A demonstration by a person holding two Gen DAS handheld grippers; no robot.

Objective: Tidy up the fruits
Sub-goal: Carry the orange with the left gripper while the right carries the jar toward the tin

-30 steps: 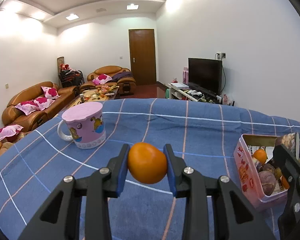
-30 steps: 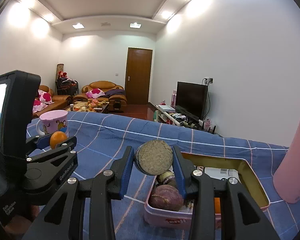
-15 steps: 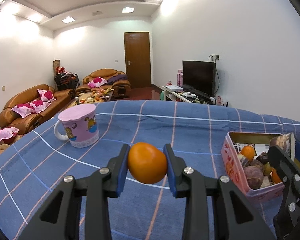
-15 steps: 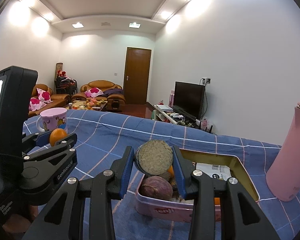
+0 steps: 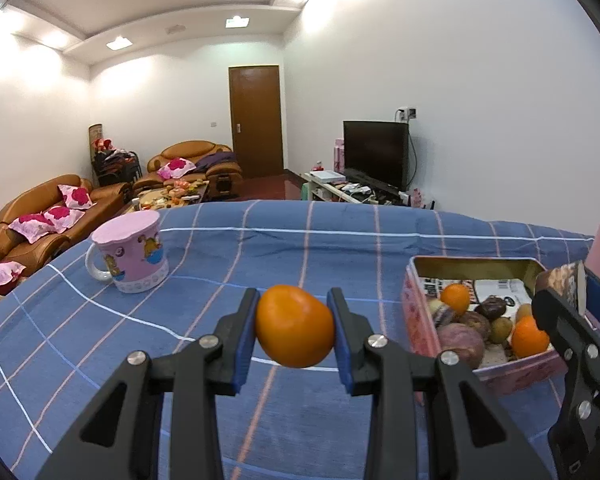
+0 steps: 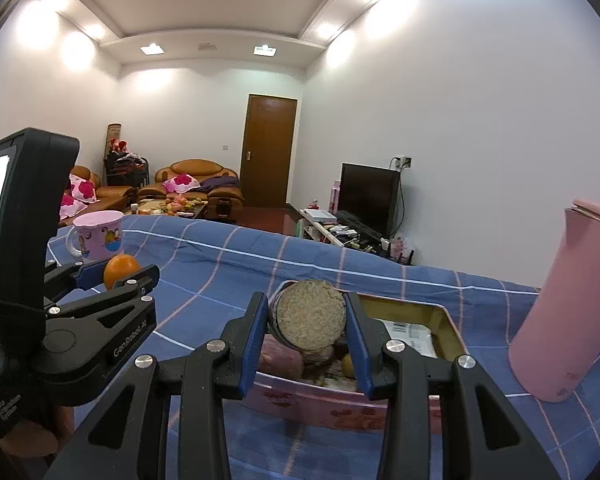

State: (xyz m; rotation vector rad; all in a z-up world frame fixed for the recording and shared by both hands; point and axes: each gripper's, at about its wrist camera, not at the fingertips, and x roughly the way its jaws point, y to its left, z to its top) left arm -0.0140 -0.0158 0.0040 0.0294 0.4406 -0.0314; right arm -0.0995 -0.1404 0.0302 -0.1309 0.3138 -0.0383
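Now pink tin (image 5: 416,312) sits further left in view; orange (image 5: 295,326) still clamped.

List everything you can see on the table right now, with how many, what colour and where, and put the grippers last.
orange: 1, orange, held above the cloth
round cut piece: 1, tan face, held over the tin
tin: 1, pink, right side, holding mixed fruit
mug: 1, pink, far left
flask: 1, pink, right of tin
tablecloth: 1, blue checked, covering table
left gripper: black, blue fingers, shut on orange
right gripper: same, shut on round cut piece
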